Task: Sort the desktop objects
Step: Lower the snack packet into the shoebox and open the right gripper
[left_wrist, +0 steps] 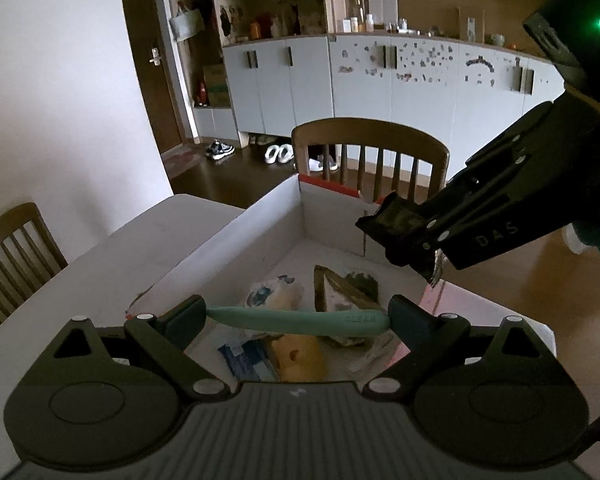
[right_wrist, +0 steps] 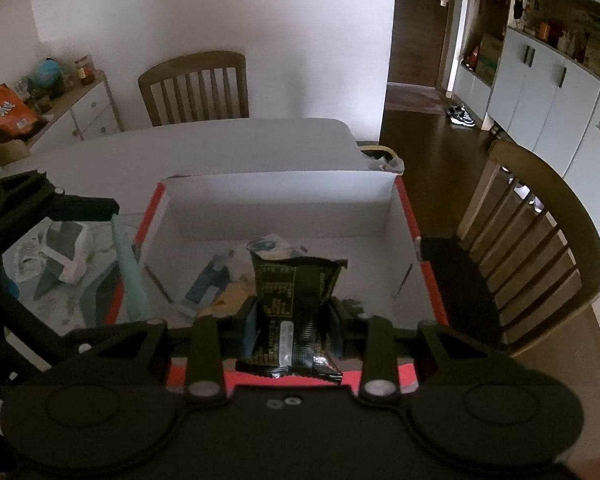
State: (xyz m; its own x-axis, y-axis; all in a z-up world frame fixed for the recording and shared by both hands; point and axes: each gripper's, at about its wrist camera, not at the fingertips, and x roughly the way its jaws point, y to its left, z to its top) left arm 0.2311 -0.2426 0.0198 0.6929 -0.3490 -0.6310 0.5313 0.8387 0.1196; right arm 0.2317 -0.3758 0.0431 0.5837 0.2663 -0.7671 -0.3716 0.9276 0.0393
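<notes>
While poised over the white box (right_wrist: 284, 188) for dropping, left gripper (left_wrist: 298, 320) clenched endwise on teal stick (left_wrist: 300, 320). Right gripper (right_wrist: 292, 316) pinching black wrapper (right_wrist: 292, 300) above the box's contents.

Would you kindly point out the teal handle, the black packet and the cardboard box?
teal handle (left_wrist: 300, 320), left wrist view, mid-shaft.
black packet (right_wrist: 290, 300), right wrist view, printed face.
cardboard box (right_wrist: 280, 188), right wrist view, far wall.

Both tools tilt downward, left tool (left_wrist: 298, 318) clamped wide, right tool (right_wrist: 292, 322) apparently pinched narrow.
</notes>
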